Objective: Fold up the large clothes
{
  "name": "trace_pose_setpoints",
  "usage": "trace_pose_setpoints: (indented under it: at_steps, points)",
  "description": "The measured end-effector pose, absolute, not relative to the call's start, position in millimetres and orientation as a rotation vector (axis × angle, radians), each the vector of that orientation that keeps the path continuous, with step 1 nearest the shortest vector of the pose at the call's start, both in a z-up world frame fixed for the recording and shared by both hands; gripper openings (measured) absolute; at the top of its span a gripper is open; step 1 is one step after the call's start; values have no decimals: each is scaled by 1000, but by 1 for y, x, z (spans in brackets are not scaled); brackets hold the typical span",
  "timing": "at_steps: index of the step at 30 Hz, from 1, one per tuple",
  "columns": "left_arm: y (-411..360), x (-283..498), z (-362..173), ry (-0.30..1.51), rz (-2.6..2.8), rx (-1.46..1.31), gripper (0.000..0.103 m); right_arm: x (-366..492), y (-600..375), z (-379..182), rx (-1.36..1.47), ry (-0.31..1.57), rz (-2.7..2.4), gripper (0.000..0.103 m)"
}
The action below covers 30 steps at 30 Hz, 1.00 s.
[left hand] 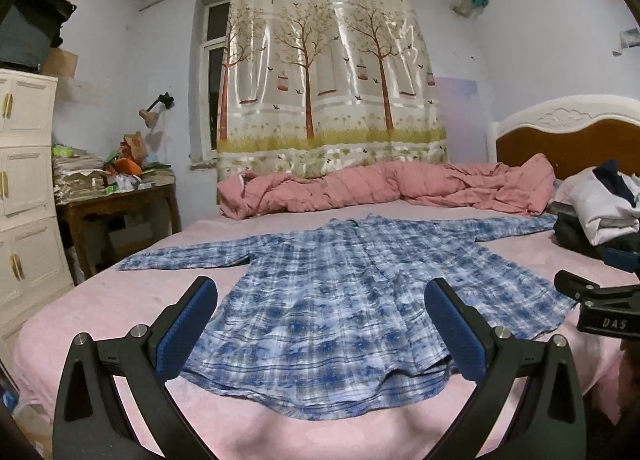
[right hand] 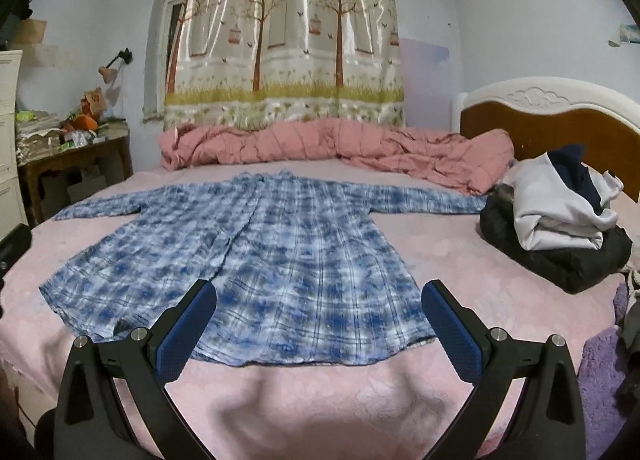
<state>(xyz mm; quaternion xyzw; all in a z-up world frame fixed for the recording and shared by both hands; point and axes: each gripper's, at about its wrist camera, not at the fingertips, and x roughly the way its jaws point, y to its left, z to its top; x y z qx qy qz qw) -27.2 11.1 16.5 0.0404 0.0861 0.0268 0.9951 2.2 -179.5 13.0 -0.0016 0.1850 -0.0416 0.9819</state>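
Across the middle of the bed [left hand: 100, 312], the blue plaid shirt [left hand: 340, 300] lies spread flat, sleeves out toward both side edges, hem at the near edge, collar toward the rolled pink duvet [left hand: 380, 188] at the far edge. We've got the left gripper [left hand: 320, 324] hovering over the hem, jaws wide apart, holding nothing. Right gripper [right hand: 320, 324] same: spread, empty, above the hem's right half. Fabric looks thin, light, limp and a bit crinkled; expect it to drape and bunch, not hold shape. We'd pinch at a sleeve cuff or at the hem corners, taking only the shirt and not the pink sheet under it. Pile of clothes [right hand: 560, 220] sits near the right edge, clear of the shirt.
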Motion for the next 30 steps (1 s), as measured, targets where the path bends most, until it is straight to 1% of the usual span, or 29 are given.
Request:
trace_pose_setpoints:
  at_steps: [10,15,21,25,27,30]
  points:
    - [33,-25,-13,252,84,136,103,16,-174,-8,-25,462,-49,103]
    - [38,-18,-39,347,58,171,103,27,-174,-25,-44,550,16,103]
    - [35,-2,-72,452,40,240,103,33,-165,-50,-152,666,149,103]
    - [34,17,-92,535,53,273,101,48,-159,-72,-283,723,61,103]
    - [35,27,-102,561,70,298,101,56,-161,-77,-280,739,41,103]
    - [39,34,-103,567,65,265,102,65,-169,-79,-256,743,21,103]
